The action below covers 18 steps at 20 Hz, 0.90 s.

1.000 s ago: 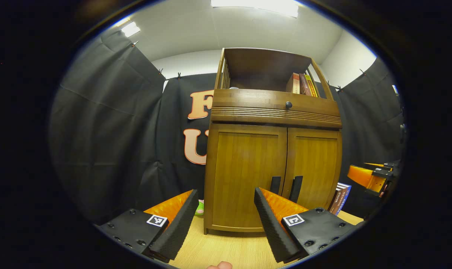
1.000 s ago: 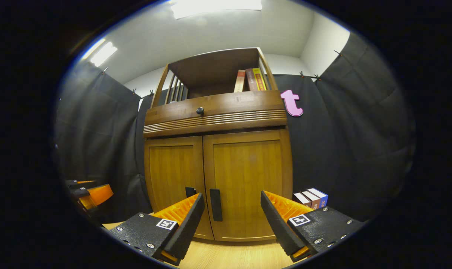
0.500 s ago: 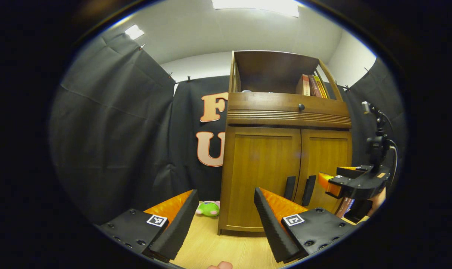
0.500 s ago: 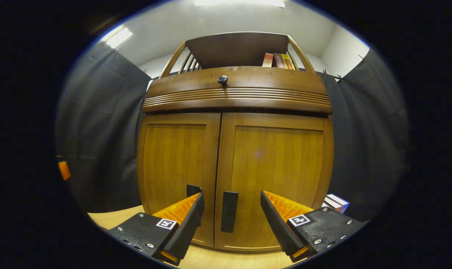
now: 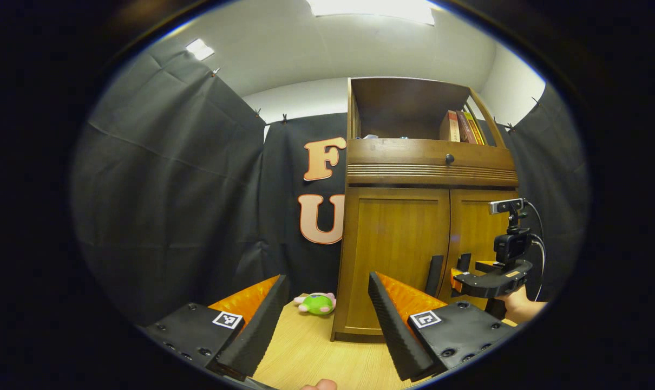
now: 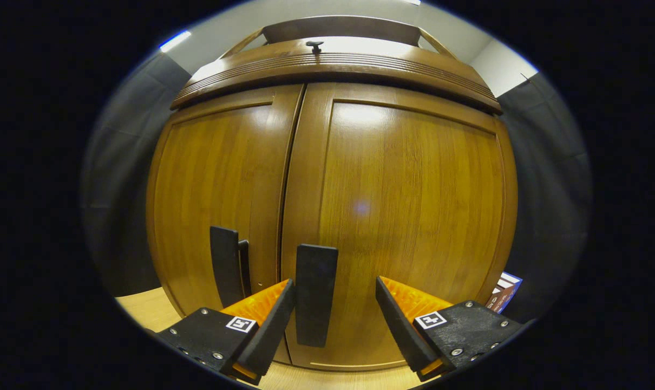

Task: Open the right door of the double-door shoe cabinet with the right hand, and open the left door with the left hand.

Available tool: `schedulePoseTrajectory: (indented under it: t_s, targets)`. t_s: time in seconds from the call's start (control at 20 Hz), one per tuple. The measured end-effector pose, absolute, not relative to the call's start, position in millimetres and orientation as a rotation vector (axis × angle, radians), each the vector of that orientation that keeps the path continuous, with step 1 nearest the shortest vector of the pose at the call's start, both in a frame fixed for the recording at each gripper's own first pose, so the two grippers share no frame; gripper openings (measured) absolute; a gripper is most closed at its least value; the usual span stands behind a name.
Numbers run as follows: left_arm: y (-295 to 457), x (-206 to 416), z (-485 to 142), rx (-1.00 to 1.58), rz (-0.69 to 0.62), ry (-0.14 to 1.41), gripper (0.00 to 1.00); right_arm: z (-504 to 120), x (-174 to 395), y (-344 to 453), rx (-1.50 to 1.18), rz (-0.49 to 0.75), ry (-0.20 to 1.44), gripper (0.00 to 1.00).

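Shoe cabinet doors, two warm brown wooden panels under a ribbed drawer front, are both sitting shut: the right door (image 6: 414,216) and the left door (image 6: 219,206) are meeting at the centre seam, each carrying a flat black vertical handle beside it. Over the last second the right gripper (image 6: 335,303) has been closing in on the cabinet, so the doors are now looming large in the right gripper view, and the right door's black handle (image 6: 315,292) is lying in the gap between its spread fingers, closer to the left-hand one; whether that finger is already touching the handle is hard to tell through the lens distortion. The left door's black handle (image 6: 226,271) is standing just beyond, free. In the left gripper view the right gripper (image 5: 460,273) is showing at the door fronts, held by a hand (image 5: 517,309). The left gripper (image 5: 327,314) has meanwhile been drifting leftward, hanging well back with its fingers spread wide over the pale wooden floor (image 5: 311,352), near a small green plush toy (image 5: 316,303). Judging from this, the right-hand pull is about to begin, while the left door's turn is waiting.
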<state>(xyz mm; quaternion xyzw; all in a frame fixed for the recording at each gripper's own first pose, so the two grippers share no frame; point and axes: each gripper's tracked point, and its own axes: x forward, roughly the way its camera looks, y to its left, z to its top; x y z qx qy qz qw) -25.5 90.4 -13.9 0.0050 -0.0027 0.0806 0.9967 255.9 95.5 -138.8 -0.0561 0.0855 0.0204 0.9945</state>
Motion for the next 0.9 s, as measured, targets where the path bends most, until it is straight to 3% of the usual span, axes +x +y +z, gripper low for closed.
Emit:
schedulePoseTrajectory:
  t_s: [0.5, 0.55, 0.6, 0.65, 0.8, 0.9]
  targets:
    - [100.6, -18.1, -17.6, 0.013, 0.151, 0.002, 0.99, -148.8, 254.4, 95.7, -0.075, 0.038, 0.195, 0.9]
    - [100.1, -17.9, -18.1, 0.014, 0.147, 0.001, 0.96, -150.1, 253.8, 96.3, -0.072, 0.04, 0.194, 0.77]
    - [100.3, -16.6, -16.5, 0.018, 0.142, 0.0, 0.96, -149.6, 253.7, 98.0, -0.064, 0.043, 0.193, 0.99]
    - [100.7, -15.8, -17.0, 0.022, 0.135, -0.002, 0.96, -150.9, 253.9, 99.9, -0.052, 0.046, 0.198, 0.72]
    - [98.2, -11.9, -17.0, 0.029, 0.109, -0.005, 0.96, -152.4, 254.5, 107.6, -0.031, 0.062, 0.212, 0.7]
    - [95.0, -10.8, -17.3, 0.026, 0.093, -0.004, 0.96, -154.7, 254.8, 115.2, 0.01, 0.079, 0.225, 0.55]
